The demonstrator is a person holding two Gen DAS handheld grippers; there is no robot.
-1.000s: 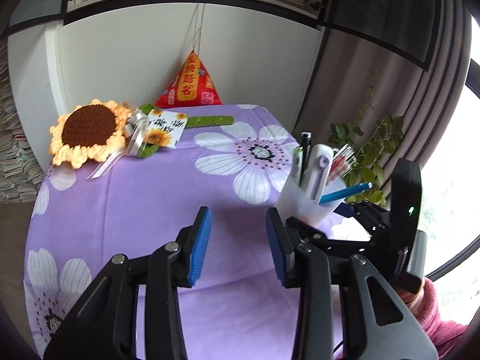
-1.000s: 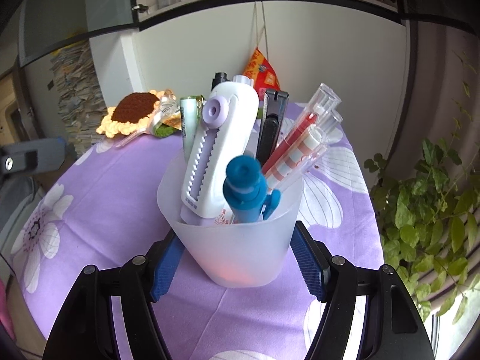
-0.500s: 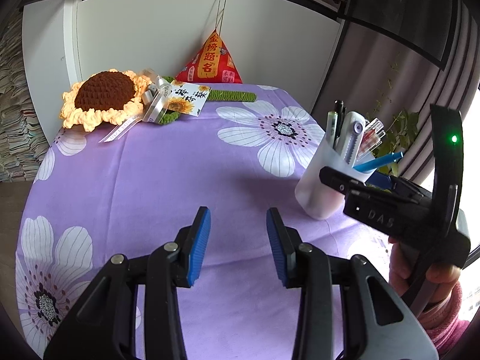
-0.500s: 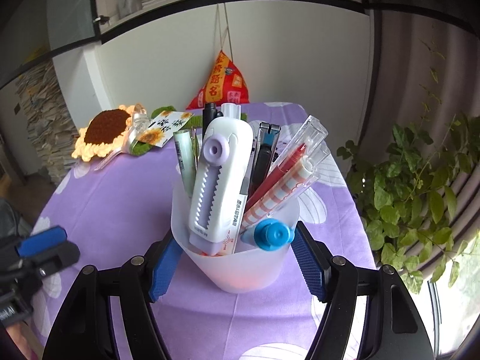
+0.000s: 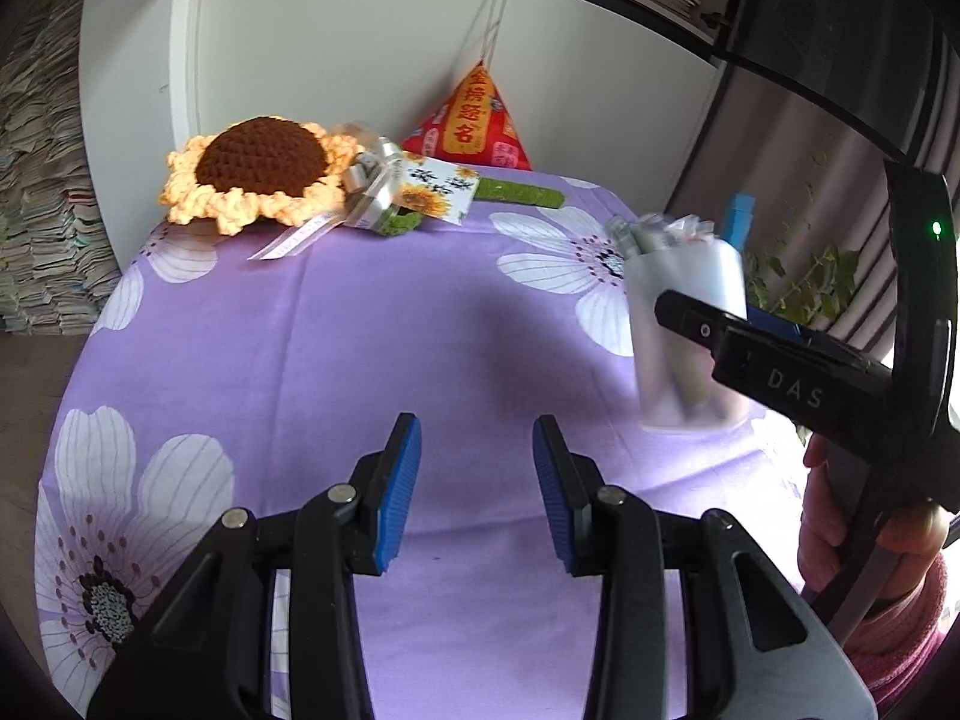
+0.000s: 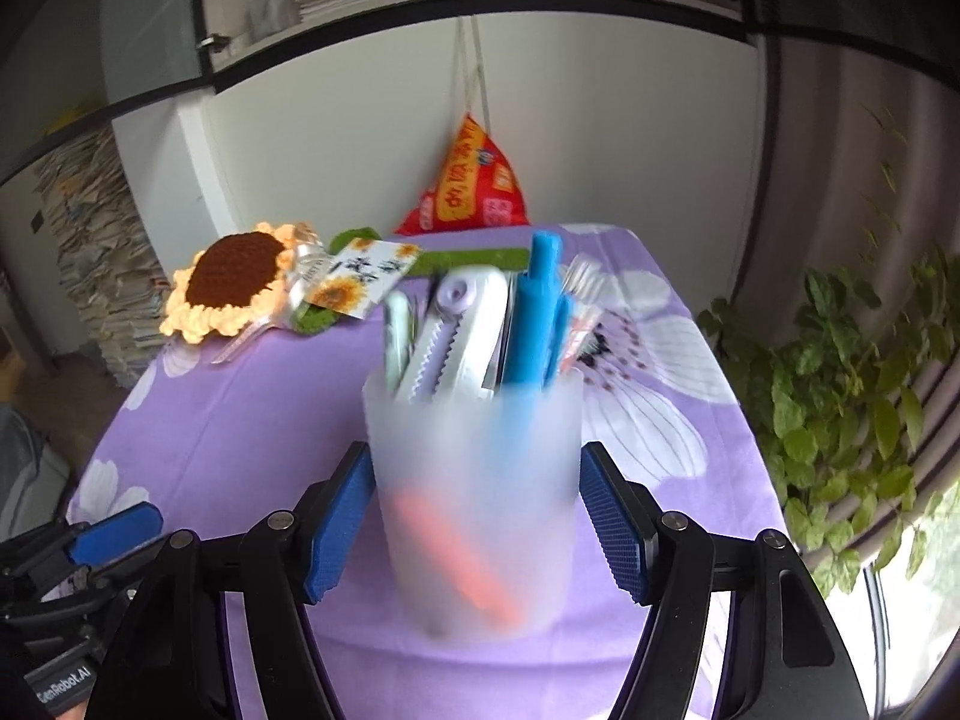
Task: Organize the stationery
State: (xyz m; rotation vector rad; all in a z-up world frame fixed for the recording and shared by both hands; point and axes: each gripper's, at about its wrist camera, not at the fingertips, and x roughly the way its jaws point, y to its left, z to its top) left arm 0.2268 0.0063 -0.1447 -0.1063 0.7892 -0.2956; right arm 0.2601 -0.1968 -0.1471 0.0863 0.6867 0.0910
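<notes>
A frosted white pen cup (image 6: 474, 498) full of stationery stands upright between the fingers of my right gripper (image 6: 474, 522), which is shut on it. Inside are a white correction tape (image 6: 456, 330), a blue pen (image 6: 537, 312) and other pens, all blurred. In the left wrist view the cup (image 5: 684, 330) sits at the right side of the purple flowered tablecloth (image 5: 390, 348), with the right gripper body in front of it. My left gripper (image 5: 477, 489) is open and empty, low over the cloth near the front.
A crocheted sunflower (image 5: 258, 168) with a ribbon and card (image 5: 432, 189) lies at the table's back left. A red triangular pouch (image 5: 474, 120) leans on the white wall. A green plant (image 6: 852, 390) stands off the table's right edge. Book stacks are at the left.
The cup has gone from tilted to upright and lower toward the cloth, and its contents have shifted. The left gripper has stayed open and drawn back slightly.
</notes>
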